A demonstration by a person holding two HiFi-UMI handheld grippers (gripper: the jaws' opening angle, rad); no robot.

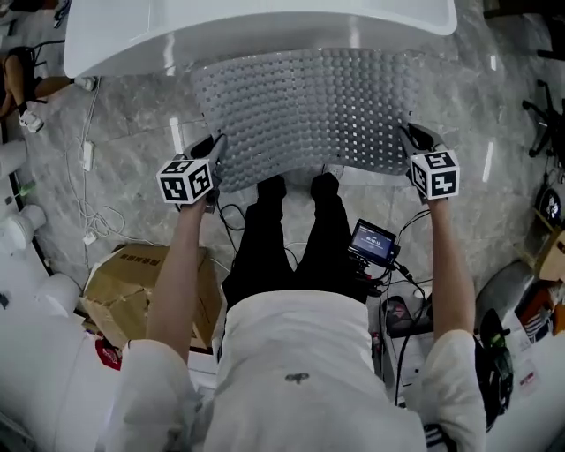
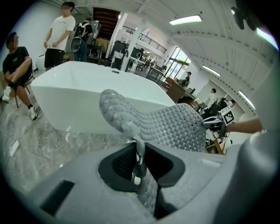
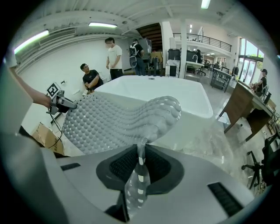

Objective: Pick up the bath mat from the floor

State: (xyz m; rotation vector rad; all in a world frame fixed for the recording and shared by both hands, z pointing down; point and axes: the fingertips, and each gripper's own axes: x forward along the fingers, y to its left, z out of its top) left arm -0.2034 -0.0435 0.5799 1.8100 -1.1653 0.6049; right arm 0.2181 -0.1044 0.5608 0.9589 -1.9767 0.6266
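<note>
The bath mat [image 1: 309, 110] is a clear grey sheet covered in round bumps, held up off the floor and stretched between both grippers. My left gripper [image 1: 214, 152] is shut on its near left corner, and my right gripper [image 1: 408, 141] is shut on its near right corner. In the left gripper view the mat's [image 2: 175, 124] edge is pinched between the jaws of the left gripper [image 2: 139, 164]. The right gripper view shows the same: the right gripper [image 3: 140, 168] pinches the mat [image 3: 113, 120]. The mat's far edge hangs close in front of the white bathtub [image 1: 256, 26].
A cardboard box [image 1: 146, 287] lies on the marble floor at my left, with white cables [image 1: 88, 212] beside it. A small monitor [image 1: 372, 240] and dark cables sit at my right. People [image 2: 61, 33] stand and sit beyond the tub.
</note>
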